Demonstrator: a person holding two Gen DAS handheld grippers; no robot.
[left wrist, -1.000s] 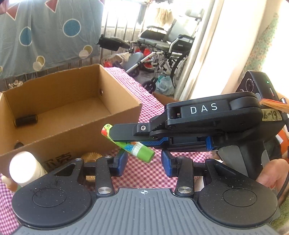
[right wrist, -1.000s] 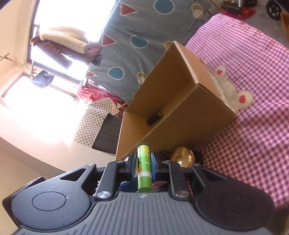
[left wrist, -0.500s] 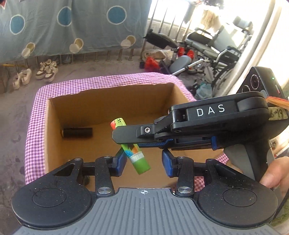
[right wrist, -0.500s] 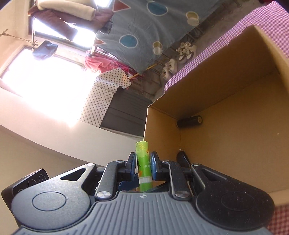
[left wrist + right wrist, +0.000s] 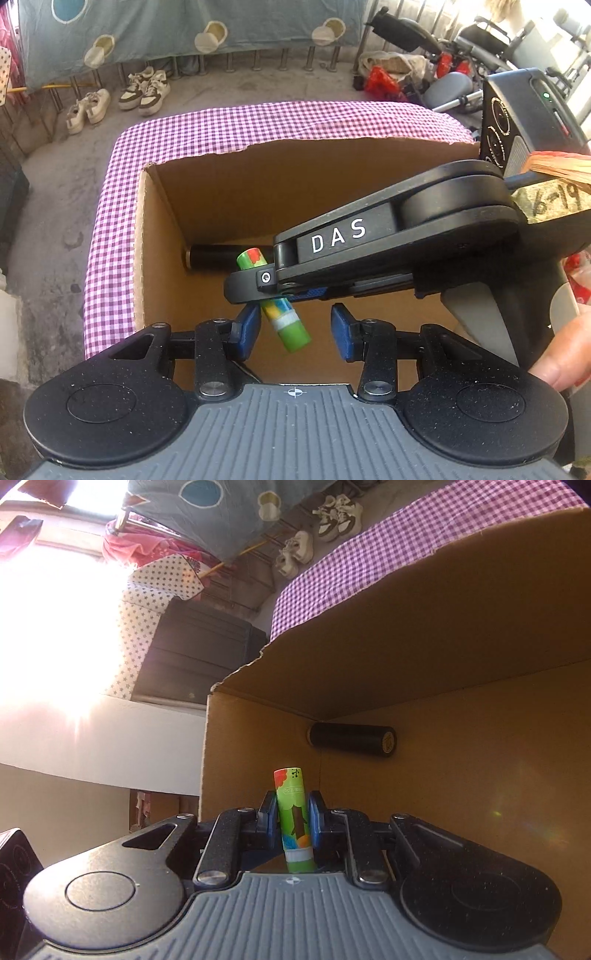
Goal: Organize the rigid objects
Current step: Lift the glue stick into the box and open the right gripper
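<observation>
Purple-and-white checked cloth point(image 5: 110, 206) covers the work surface, on which an open cardboard box point(image 5: 147, 236) stands; concrete floor lies beyond. Nearest the left wrist camera, the left gripper point(image 5: 293, 328) hangs over the box opening with its blue-padded jaws wide apart and nothing between them. Just ahead of it, the right gripper point(image 5: 293, 821), entering from the right and marked "DAS", pinches a green glue stick point(image 5: 273, 301) across the middle of its barrel; the stick is tilted, its green cap end pointing toward the left gripper and its red-patched end toward the box interior, suspended above the box floor. In the right wrist view the stick point(image 5: 294, 819) stands lengthwise between the closed blue pads point(image 5: 316, 821). Farther in, a black cylinder point(image 5: 214, 256) lies on its side on the box floor, against the far wall near a corner. Beyond the box, pale sneakers point(image 5: 144, 90) rest on the floor beneath a blue patterned sheet point(image 5: 147, 26), with a wheelchair point(image 5: 480, 48) at the far right.
</observation>
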